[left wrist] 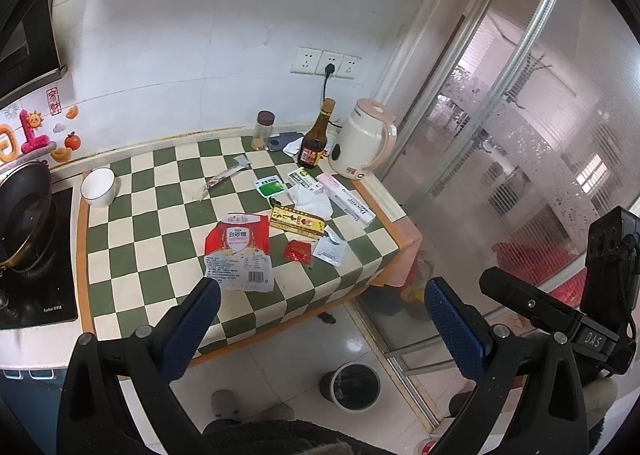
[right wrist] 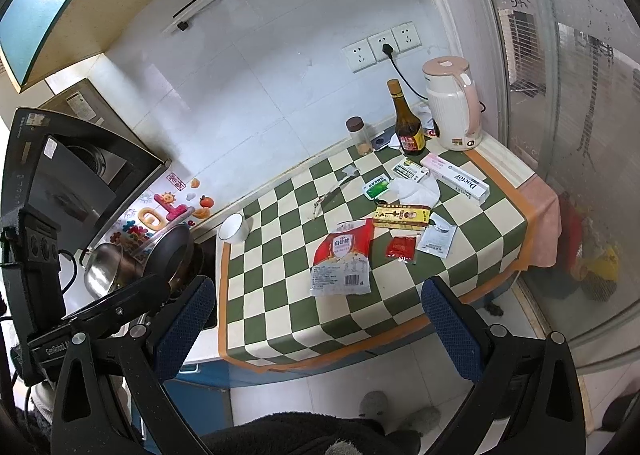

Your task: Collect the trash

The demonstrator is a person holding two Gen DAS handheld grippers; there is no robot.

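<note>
Several pieces of trash lie on the green-and-cream checked cloth [left wrist: 132,255]: a red-and-clear sugar bag [left wrist: 238,251], a small red sachet [left wrist: 298,250], a white sachet [left wrist: 329,249], a gold wrapper [left wrist: 297,220], a crumpled tissue [left wrist: 310,201], a green packet [left wrist: 270,187] and a long white "Doctor" box [left wrist: 347,199]. The sugar bag also shows in the right wrist view [right wrist: 344,259]. A black trash bin [left wrist: 354,385] stands on the floor below the counter. My left gripper [left wrist: 322,319] is open and empty, held above the counter's front edge. My right gripper [right wrist: 318,321] is open and empty too.
At the back stand a dark sauce bottle [left wrist: 316,137], a spice jar [left wrist: 263,130] and a white kettle [left wrist: 362,145]. A white bowl [left wrist: 98,186] sits at the cloth's left. A wok [left wrist: 24,211] rests on the cooktop. A glass door [left wrist: 520,159] closes the right side.
</note>
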